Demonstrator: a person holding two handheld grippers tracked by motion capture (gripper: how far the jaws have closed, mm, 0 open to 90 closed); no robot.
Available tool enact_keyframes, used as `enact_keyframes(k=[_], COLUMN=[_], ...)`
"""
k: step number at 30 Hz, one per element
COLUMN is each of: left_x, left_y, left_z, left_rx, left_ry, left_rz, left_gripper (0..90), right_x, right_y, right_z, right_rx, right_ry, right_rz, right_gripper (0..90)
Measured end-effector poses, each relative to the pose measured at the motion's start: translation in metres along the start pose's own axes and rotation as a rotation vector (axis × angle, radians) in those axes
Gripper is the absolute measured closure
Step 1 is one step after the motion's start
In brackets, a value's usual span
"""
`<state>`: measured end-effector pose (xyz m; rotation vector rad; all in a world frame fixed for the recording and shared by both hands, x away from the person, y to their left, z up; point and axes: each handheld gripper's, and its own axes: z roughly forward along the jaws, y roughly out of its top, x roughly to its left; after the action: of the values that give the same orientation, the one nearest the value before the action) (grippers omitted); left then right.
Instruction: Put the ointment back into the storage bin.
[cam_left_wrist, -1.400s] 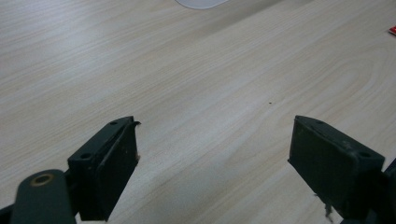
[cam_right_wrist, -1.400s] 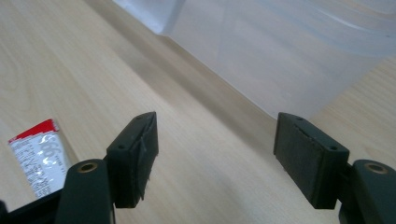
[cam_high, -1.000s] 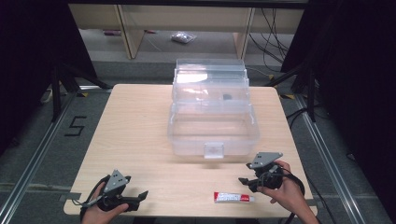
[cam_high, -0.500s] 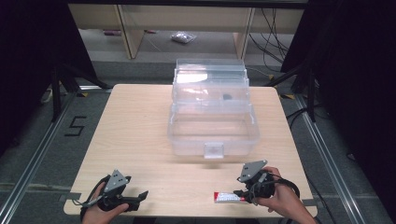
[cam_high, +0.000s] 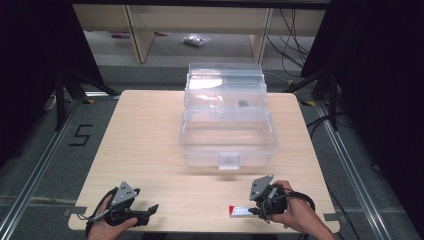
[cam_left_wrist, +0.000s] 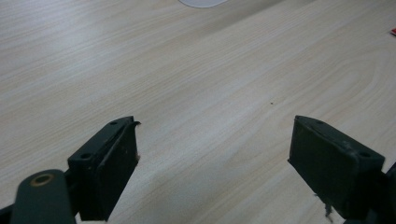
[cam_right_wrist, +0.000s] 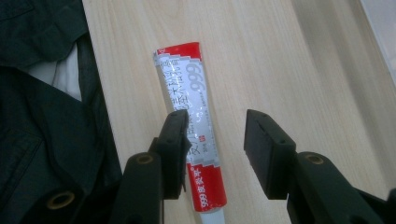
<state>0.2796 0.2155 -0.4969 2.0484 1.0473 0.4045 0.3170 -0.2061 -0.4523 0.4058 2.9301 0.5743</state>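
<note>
A light wooden table stands on a grey floor, seen from above. At its middle and far side sits a clear plastic storage box with its lid raised upright behind it, and a white latch on the near wall. A shelf unit stands beyond the table, and a "5" is marked on the floor at the left. Nothing lies between the box and the two grippers at the near edge.

A red and white tube lies flat near the table's front edge, right of centre. In the right gripper view the tube lies lengthwise, touching the inner face of the left-hand jaw, while the other jaw stands apart from it; a dark sleeve is at the left.

Compared with a second ago, the right gripper has come down and toward the tube, from beside the box's near right corner to right at the tube's end. The left gripper has not moved.

The right hand holds its gripper tilted down, jaws apart over the tube. The left hand rests at the near left corner; its gripper points across bare wood, jaws wide apart
</note>
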Motion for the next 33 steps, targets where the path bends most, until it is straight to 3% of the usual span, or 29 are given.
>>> enact_keyframes(k=[9,13,14,33], left_x=[0.0,0.001,0.001,0.0], left_y=[0.0,0.0,0.0,0.0], left_z=[0.001,0.0,0.0,0.0], left_rx=[0.0,-0.001,0.0,0.004], left_ry=[-0.001,-0.001,0.001,0.0], left_rz=[0.003,0.005,0.001,-0.001], left_gripper=[15.0,15.0,15.0,15.0], right_x=[0.003,0.002,0.001,0.001], right_y=[0.005,0.007,0.008,0.005], right_z=[0.002,0.002,0.003,0.012], right_rx=[0.034,0.054,0.057,0.114], right_ry=[0.016,0.022,0.028,0.04], right_rz=[-0.008,-0.027,-0.052,-0.044], right_gripper=[61.6,63.4,63.6,64.6])
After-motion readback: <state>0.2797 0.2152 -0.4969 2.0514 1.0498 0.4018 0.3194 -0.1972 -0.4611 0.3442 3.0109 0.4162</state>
